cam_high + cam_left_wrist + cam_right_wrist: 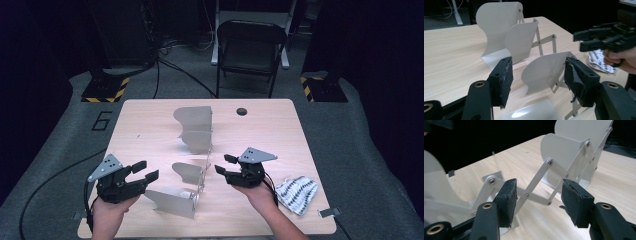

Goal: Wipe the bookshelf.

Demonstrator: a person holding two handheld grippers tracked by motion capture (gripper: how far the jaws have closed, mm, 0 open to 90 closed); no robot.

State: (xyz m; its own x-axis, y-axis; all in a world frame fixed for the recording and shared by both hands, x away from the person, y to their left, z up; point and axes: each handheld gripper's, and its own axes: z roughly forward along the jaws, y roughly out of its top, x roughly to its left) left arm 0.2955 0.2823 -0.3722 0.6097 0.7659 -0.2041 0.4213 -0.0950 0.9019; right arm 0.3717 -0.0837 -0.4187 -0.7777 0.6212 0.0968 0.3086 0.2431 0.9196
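An expanding metal rack (192, 160), made of four curved grey plates joined along one side by a scissor linkage, stands stretched out down the middle of the wooden table (150, 125). In the high view its farthest plate (194, 119) stands tallest, toward the table's far edge, and its nearest plate (172, 201) is close to the person's edge. The left gripper (146, 171) is held just to the left of the rack's near end, above the table, with its jaws spread and nothing between the pads; no pad touches a plate. In the left gripper view the left gripper (537, 75) looks between its open jaws at the rack (524, 50), whose plates stand apart behind the pads. The right gripper (225, 165) is held just to the right of the rack, beside the linkage (205, 172), its jaws also spread and clear of the metal. In the right gripper view the right gripper (537, 197) has the thin linkage bars (536, 180) showing behind the gap between its pads, untouched. A striped cloth (297, 192) lies crumpled on the table to the right of the rack, beyond the right hand (257, 192). A folding chair (250, 50) stands on the floor past the rack's far end.
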